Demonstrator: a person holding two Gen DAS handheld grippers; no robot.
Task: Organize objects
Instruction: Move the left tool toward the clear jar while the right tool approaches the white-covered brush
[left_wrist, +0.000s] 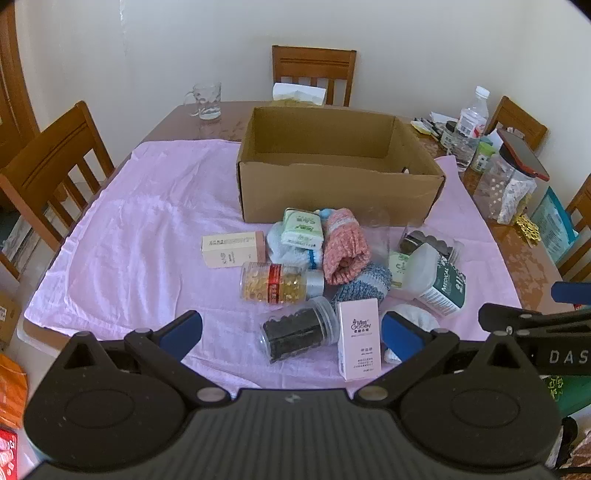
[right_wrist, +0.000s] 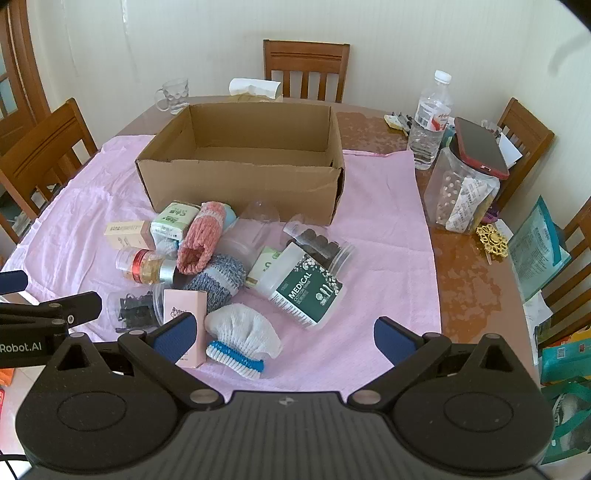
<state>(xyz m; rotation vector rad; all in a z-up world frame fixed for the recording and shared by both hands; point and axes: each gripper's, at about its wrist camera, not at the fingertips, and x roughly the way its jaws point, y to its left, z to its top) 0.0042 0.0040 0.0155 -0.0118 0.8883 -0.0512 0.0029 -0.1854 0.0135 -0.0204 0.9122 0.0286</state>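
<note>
White sock (right_wrist: 242, 338) fully visible in right view

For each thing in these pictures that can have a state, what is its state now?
cardboard box: open, upright, looks empty.
left tool: open, holding nothing.
right tool: open, holding nothing.
capsule bottle: capped, lying on its side.
jar of dark pieces: lying on its side.
medical tub: tipped over.
water bottle: upright, capped.
glass mug: upright, looks empty.
phone: lying on a jar's lid.
</note>
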